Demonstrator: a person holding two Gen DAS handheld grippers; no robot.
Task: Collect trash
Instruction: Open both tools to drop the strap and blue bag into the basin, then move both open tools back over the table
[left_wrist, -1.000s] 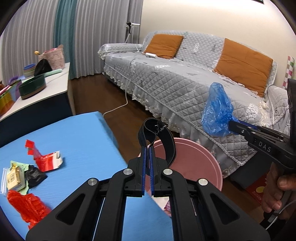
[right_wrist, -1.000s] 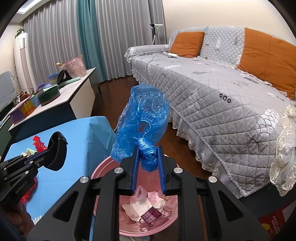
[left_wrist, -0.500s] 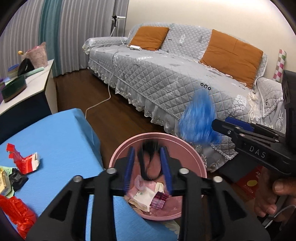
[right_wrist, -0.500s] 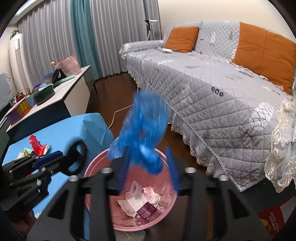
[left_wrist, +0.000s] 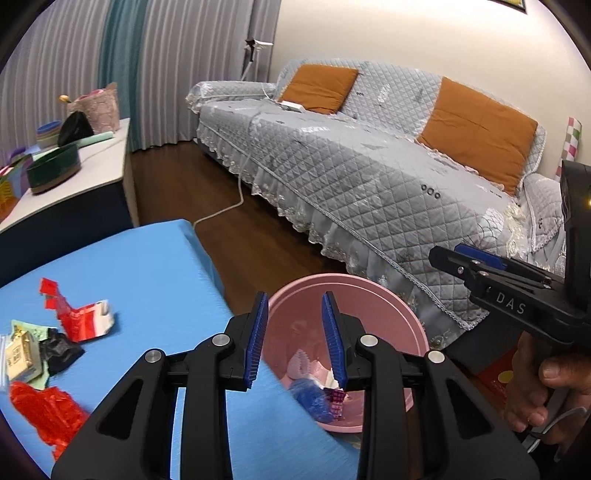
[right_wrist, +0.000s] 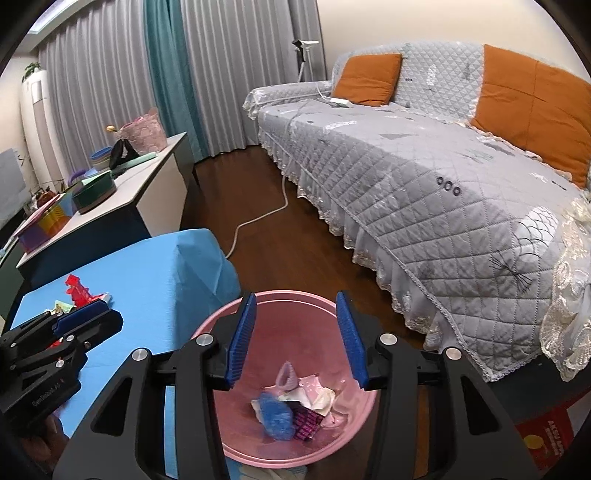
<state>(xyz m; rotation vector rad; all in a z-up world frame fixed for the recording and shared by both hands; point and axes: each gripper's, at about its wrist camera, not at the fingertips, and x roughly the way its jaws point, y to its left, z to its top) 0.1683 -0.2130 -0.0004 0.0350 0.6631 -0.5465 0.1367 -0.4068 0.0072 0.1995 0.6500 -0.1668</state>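
A pink bin (left_wrist: 391, 314) (right_wrist: 236, 439) stands on the floor beside the blue table. Inside it lie a crumpled blue plastic bag (right_wrist: 275, 415) (left_wrist: 310, 400), white wrappers and a dark patterned packet. My left gripper (left_wrist: 295, 332) is open and empty over the table edge and the bin. My right gripper (right_wrist: 297, 336) is open and empty above the bin. On the table lie a red and white wrapper (left_wrist: 79, 321), a black scrap (left_wrist: 59, 350), a gold packet (left_wrist: 20, 354) and red crumpled plastic (left_wrist: 44, 410).
The blue-covered table (left_wrist: 140, 266) (right_wrist: 155, 273) fills the left. A grey quilted sofa (left_wrist: 369, 184) with orange cushions runs along the right. A white sideboard (right_wrist: 144, 188) with bowls and a basket stands at the back left. A white cable (right_wrist: 258, 218) crosses the wood floor.
Both grippers opened. The right let go of the blue bag, which fell into the bin. The black strap held by the left is no longer between its fingers.
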